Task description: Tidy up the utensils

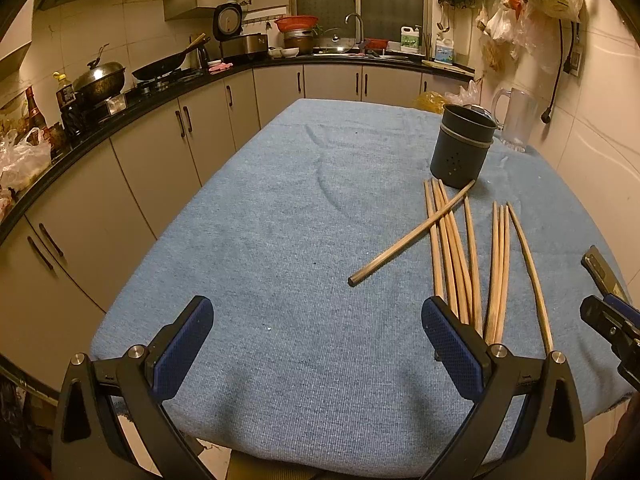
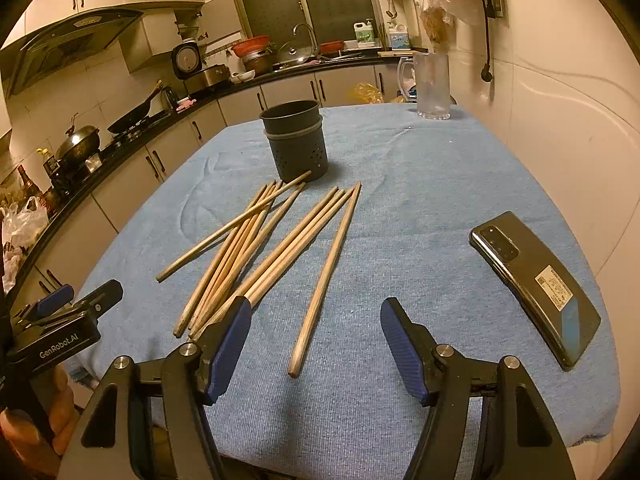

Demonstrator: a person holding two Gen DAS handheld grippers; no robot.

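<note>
chopsticks (image 2: 256, 248) ahead-left of right fingers (image 2: 228, 348)

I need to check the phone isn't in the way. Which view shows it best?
The right wrist view: the phone lies whole and face down on the blue cloth, right of the chopsticks. The left wrist view does not clearly show it.

Wooden chopsticks (image 2: 256, 256) lie scattered flat before the upright, empty dark holder (image 2: 295, 140)
</note>
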